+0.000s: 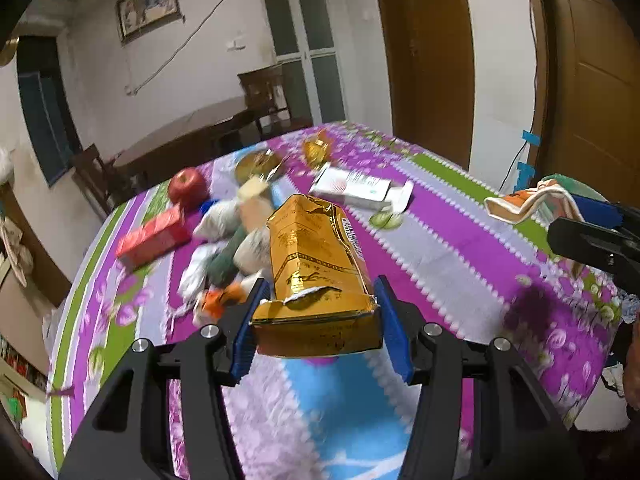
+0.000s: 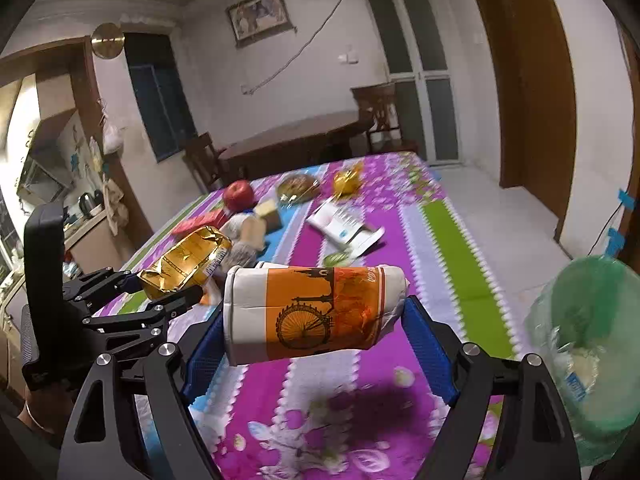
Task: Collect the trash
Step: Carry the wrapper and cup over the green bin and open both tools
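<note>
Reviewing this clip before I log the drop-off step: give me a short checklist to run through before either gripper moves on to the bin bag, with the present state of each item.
1. Left gripper shut on the gold packet: ok, gripped at its torn end between both pads.
2. Right gripper shut on the orange paper cup: ok, cup crushed and lying sideways.
3. Both items lifted off the tablecloth: ok.
4. Green bin bag within view of the right gripper: ok, at the right edge.
5. Bag mouth open enough: cannot tell.
6. Trash left on the table, e.g. white wrapper: not ok, still uncollected.
</note>
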A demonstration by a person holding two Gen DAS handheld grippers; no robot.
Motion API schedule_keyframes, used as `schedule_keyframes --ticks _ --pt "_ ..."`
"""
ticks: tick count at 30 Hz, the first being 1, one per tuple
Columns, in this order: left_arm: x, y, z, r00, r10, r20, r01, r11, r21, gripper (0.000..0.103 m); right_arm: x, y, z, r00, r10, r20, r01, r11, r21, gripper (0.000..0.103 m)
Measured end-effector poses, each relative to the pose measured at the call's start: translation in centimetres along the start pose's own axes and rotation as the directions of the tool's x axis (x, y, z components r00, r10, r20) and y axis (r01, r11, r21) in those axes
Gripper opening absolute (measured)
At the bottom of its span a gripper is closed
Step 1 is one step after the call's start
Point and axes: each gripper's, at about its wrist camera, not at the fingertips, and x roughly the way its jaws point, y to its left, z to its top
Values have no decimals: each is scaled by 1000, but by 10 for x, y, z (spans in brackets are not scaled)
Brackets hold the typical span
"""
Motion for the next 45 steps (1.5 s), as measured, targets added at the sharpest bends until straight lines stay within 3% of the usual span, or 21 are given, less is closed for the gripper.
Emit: schedule_keyframes --ticks 12,23,32,36,45 --pt "15 -61 56 995 -73 65 66 993 97 51 -55 -68 41 980 -178 91 175 984 37 83" --pt "36 -130 87 982 -178 56 166 970 179 51 -86 -142 41 941 -333 60 324 939 119 83" --pt "54 -194 95 960 -276 35 256 926 277 51 -114 -202 26 892 -451 20 443 882 161 83" --pt "63 -218 97 951 -308 19 287 906 312 51 -127 -221 15 860 -509 -16 504 845 180 83" --pt "71 -268 102 915 -403 -23 382 847 369 51 -148 -268 -6 799 -592 -101 599 774 205 83"
